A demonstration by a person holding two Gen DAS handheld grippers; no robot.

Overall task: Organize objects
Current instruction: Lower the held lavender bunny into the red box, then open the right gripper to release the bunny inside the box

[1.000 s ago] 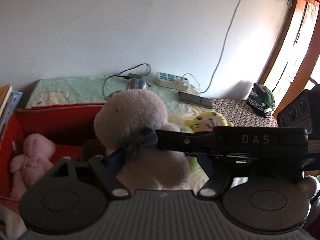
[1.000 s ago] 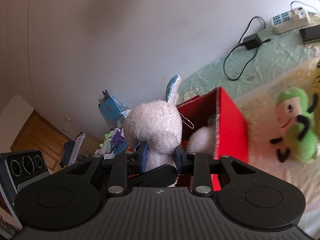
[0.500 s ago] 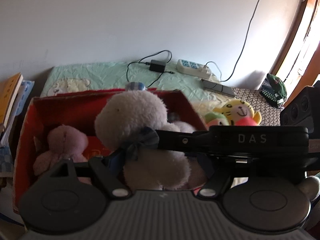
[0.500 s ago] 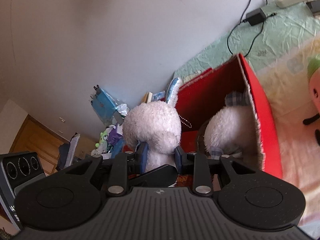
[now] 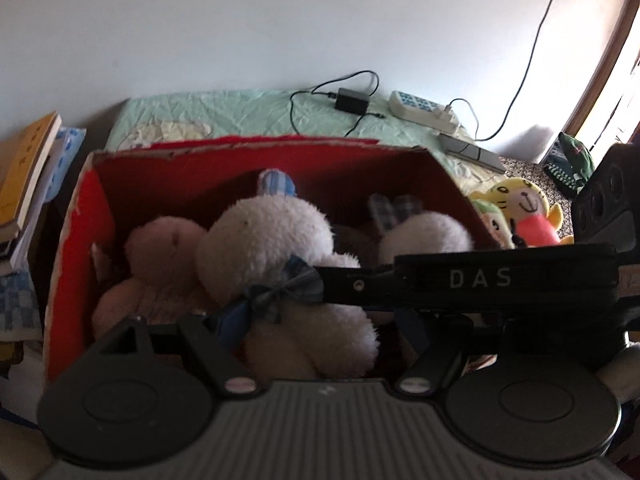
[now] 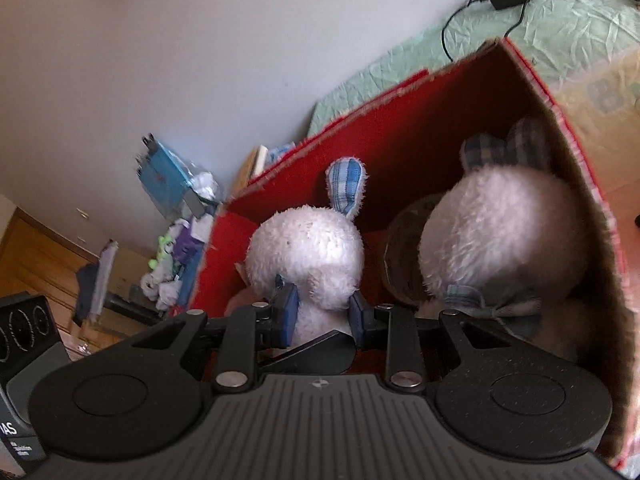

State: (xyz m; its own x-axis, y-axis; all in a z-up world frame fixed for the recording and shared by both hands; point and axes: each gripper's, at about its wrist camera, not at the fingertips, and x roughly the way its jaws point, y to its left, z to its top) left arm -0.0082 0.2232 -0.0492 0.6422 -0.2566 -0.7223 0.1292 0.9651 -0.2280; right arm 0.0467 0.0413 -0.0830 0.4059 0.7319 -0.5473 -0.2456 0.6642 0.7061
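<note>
In the red cardboard box (image 5: 80,216), whose torn rim shows raw brown card, a pale pink plush bear (image 5: 156,256) slumps against the left wall. Just beside it, the white fuzzy bunny (image 5: 272,248) with one blue-checked ear and a grey plaid bow at its neck hangs over the box's inside. The left claw (image 5: 320,320) sits at the bunny's lower body, blue pads either side, though the plush hides the contact and I cannot tell how tightly it closes. In the right wrist view the right claw (image 6: 322,312) is clamped on the same bunny (image 6: 306,256) at the neck, both blue pads pressed into the fur. To its right a second white bunny (image 5: 424,232) with grey-checked ears lies in the box against the right wall. Across the left wrist view runs a black bar lettered "DAS". Outside the box, on the right, a yellow tiger plush (image 5: 520,200) with a stitched smile lies on the bed. Behind, on the crinkled mint-green sheet (image 5: 240,112), rest a black power adapter (image 5: 352,100) and a white power strip (image 5: 420,106). At far left, outside the box, a stack of books (image 5: 24,168) with a yellow spine on top, its writing unreadable
</note>
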